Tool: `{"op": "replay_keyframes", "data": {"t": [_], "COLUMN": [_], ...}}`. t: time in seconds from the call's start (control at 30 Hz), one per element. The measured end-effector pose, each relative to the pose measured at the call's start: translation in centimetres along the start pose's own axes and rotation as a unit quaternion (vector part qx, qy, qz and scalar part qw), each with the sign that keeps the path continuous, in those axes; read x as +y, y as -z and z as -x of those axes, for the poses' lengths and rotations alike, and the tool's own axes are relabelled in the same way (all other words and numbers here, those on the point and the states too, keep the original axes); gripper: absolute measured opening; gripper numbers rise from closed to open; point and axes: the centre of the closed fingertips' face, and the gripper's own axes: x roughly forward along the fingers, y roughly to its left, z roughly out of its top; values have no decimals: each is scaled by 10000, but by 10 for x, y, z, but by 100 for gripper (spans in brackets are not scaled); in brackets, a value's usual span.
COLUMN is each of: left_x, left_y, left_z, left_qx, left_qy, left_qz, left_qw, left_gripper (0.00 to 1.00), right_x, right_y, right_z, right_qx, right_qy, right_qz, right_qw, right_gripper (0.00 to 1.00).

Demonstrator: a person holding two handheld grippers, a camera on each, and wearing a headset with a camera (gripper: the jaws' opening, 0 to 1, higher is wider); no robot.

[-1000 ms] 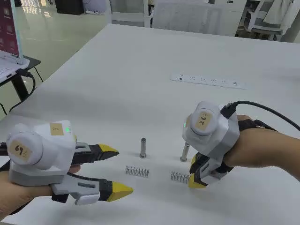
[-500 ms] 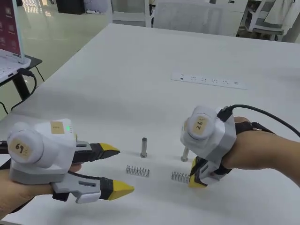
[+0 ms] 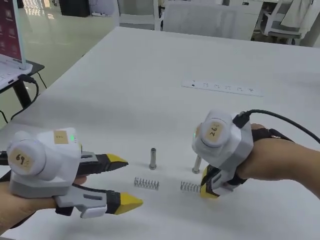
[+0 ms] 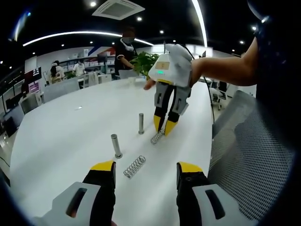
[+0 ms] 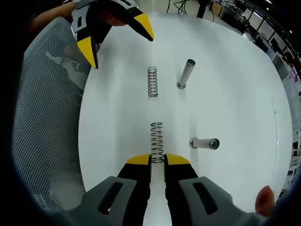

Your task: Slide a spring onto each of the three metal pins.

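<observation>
Two short metal pins [image 3: 153, 158] [image 3: 197, 163] stand upright on the white table [image 3: 150, 90]. One spring [image 3: 146, 183] lies loose in front of the left pin. A second spring [image 5: 157, 140] lies flat with its near end between the yellow tips of my right gripper [image 5: 157, 160], which is shut on it; the head view shows that gripper [image 3: 207, 188] low beside the right pin. My left gripper [image 3: 124, 181] hovers open to the left. In the left gripper view the left gripper [image 4: 146, 167] points at the loose spring [image 4: 134, 166].
A white power strip [image 3: 221, 86] lies farther back on the table. A laptop [image 3: 10, 50] sits on a side stand past the table's left edge. Mesh chair fabric [image 4: 254, 155] is close behind the table's near edge. A person [image 4: 126, 49] stands in the background.
My right gripper has edged a little left and down, closing its tips around the spring's end. The left gripper has stayed where it was, open.
</observation>
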Motion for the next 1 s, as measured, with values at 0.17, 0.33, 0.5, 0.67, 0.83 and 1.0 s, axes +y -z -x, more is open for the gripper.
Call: {"op": "replay_keyframes", "data": {"t": [0.17, 0.33, 0.5, 0.67, 0.83, 1.0], "left_x": [-2, -4, -7, -11, -15, -18], "left_y": [-4, -9, -15, -22, -28, -31], "left_z": [-2, -5, -9, -13, -15, -16], "left_qx": [14, 31, 46, 50, 32, 30], "left_qy": [65, 139, 237, 373, 492, 575], "left_qz": [-74, -160, -280, -415, -531, -623], "left_qw": [10000, 9998, 9993, 9984, 9974, 9964], "left_gripper": [46, 45, 43, 40, 38, 36], "right_x": [4, 7, 10, 14, 16, 18], "right_y": [-7, -13, -21, -26, -32, -39], "right_z": [8, 16, 24, 31, 37, 42], "right_qx": [-116, -181, -293, -311, -352, -397], "right_qy": [-45, -50, -85, -64, -39, -4], "right_qz": [-7, 38, 71, 196, 277, 362], "right_qw": [9999, 9998, 9995, 9993, 9990, 9986], "right_gripper": [8, 8, 8, 8, 8, 8]}}
